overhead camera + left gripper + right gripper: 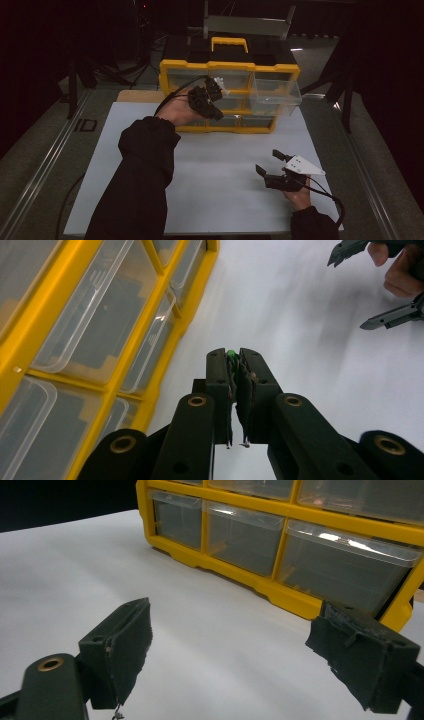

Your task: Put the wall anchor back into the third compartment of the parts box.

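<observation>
Green piece (231,354) pinched at tips of left gripper (232,358), jaws clenched on it; only a small end visible, long axis and heading not readable. Held raised before yellow drawer organizer (228,66), near pulled-out clear drawer (276,95). Right gripper (270,162) released, jaws wide, over white sheet (225,165).

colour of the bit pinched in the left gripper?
Green, seen best in the left gripper view.

Dim room, dark curtains (40,60) behind, grey table (35,165), white mat (220,170), low light
</observation>
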Demonstrator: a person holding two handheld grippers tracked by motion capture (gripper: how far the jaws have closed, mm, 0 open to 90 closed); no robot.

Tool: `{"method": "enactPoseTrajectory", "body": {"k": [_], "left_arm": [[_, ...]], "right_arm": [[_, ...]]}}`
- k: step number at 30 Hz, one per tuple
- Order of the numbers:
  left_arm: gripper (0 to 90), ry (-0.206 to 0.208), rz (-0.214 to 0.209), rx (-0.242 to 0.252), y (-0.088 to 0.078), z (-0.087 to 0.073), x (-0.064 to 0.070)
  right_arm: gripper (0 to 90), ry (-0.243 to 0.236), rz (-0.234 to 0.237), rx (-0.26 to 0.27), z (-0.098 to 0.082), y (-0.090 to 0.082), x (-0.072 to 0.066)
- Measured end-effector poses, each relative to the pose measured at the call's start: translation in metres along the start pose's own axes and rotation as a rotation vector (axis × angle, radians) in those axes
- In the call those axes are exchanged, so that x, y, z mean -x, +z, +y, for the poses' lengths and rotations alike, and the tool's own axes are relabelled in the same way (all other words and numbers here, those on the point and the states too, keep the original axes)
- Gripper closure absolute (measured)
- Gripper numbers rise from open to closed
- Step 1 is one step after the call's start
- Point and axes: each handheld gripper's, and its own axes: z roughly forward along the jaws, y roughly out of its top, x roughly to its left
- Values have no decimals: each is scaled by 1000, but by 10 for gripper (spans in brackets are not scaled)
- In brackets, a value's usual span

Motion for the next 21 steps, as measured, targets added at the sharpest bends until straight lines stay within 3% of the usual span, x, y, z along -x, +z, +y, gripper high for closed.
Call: {"method": "enactPoseTrajectory", "body": {"k": [21], "left_arm": [[853,45,-21,43,-9,29,2]], "right_arm": [[151,10,6,3,0,2,2]]}}
